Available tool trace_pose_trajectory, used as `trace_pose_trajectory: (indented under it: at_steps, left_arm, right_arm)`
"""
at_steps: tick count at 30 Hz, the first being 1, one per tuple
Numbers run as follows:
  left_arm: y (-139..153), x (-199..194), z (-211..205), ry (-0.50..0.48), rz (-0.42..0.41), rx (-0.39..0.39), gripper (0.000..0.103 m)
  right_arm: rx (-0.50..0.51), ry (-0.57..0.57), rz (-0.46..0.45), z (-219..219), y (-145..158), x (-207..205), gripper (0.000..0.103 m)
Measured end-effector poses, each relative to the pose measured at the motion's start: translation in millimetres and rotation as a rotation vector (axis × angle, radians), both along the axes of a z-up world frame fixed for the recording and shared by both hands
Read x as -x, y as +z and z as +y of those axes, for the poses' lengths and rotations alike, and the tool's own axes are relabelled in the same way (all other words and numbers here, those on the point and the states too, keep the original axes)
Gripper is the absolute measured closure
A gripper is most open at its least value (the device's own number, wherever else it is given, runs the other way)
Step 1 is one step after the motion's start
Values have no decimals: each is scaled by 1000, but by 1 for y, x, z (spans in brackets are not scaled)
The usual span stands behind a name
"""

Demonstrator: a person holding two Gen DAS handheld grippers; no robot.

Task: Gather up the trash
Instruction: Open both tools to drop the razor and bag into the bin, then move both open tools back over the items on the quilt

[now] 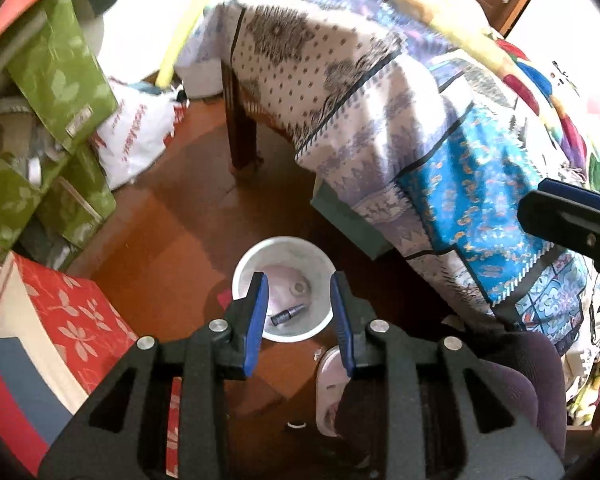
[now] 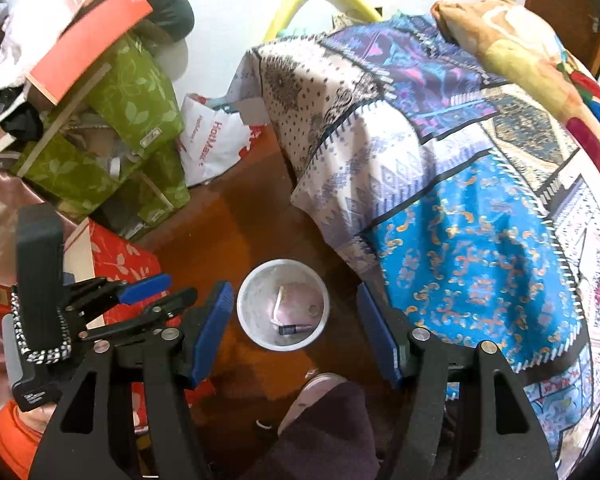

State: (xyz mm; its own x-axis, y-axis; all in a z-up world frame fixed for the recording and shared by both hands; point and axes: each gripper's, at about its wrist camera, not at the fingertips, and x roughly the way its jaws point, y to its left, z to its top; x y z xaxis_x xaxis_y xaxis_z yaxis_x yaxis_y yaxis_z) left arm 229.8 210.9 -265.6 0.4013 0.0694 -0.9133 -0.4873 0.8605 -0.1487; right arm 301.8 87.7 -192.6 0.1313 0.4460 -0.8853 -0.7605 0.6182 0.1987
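Note:
A white bin (image 1: 288, 254) stands on the brown floor beside the bed. In it lie a small dark tube (image 1: 287, 314) and a round cap (image 1: 299, 287). My left gripper (image 1: 299, 284) hangs above the bin, pointing down, open with nothing between its blue pads. The right wrist view shows the same bin (image 2: 260, 280) with the dark tube (image 2: 294, 328) and a thin white stick (image 2: 278, 302). My right gripper (image 2: 294, 292) is also over it, open wide and empty. The left gripper (image 2: 179, 286) appears at the left of that view.
A bed draped in patterned blue and white cloth (image 1: 400, 112) fills the right. Green boxes (image 2: 132, 120), a red floral box (image 1: 72, 312) and a white plastic bag (image 2: 212, 140) crowd the left. A person's slippered foot (image 1: 328, 392) stands just in front of the bin.

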Motion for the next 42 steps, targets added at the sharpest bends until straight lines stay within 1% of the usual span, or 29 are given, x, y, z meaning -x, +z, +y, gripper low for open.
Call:
trace_pose_trajectory:
  at_steps: [4, 10, 12, 16, 20, 26, 31, 35, 38, 42]
  left_arm:
    - [29, 7, -10, -6, -47, -33, 72]
    - [79, 10, -34, -27, -143, -86, 72]
    - [98, 7, -46, -46, -177, -114, 72]
    - [129, -5, -71, -90, -239, -147, 71]
    - [149, -23, -98, -134, -285, -156, 69]
    - [165, -62, -145, -231, -307, -166, 69]
    - [170, -97, -185, -307, -314, -164, 68]
    - [168, -125, -215, -374, -316, -157, 65]
    - [161, -147, -236, -420, -305, -151, 65]
    - [148, -176, -258, -468, -289, -140, 64]
  right_arm:
    - [-41, -21, -31, -17, 20, 2, 42]
    - [-104, -63, -96, -50, 55, 5, 42]
    - [-125, -84, -123, -64, 67, 4, 42]
    - [-163, -128, -162, -93, 85, -1, 42]
    - [-196, -191, -210, -128, 103, -10, 42]
    - [-220, -284, -277, -181, 122, -24, 42]
    - [-214, -362, -317, -222, 127, -38, 42]
    - [-189, -431, -330, -258, 123, -56, 42]
    - [-167, -477, -334, -280, 117, -69, 42]
    - [-148, -534, -297, -303, 103, -90, 42]
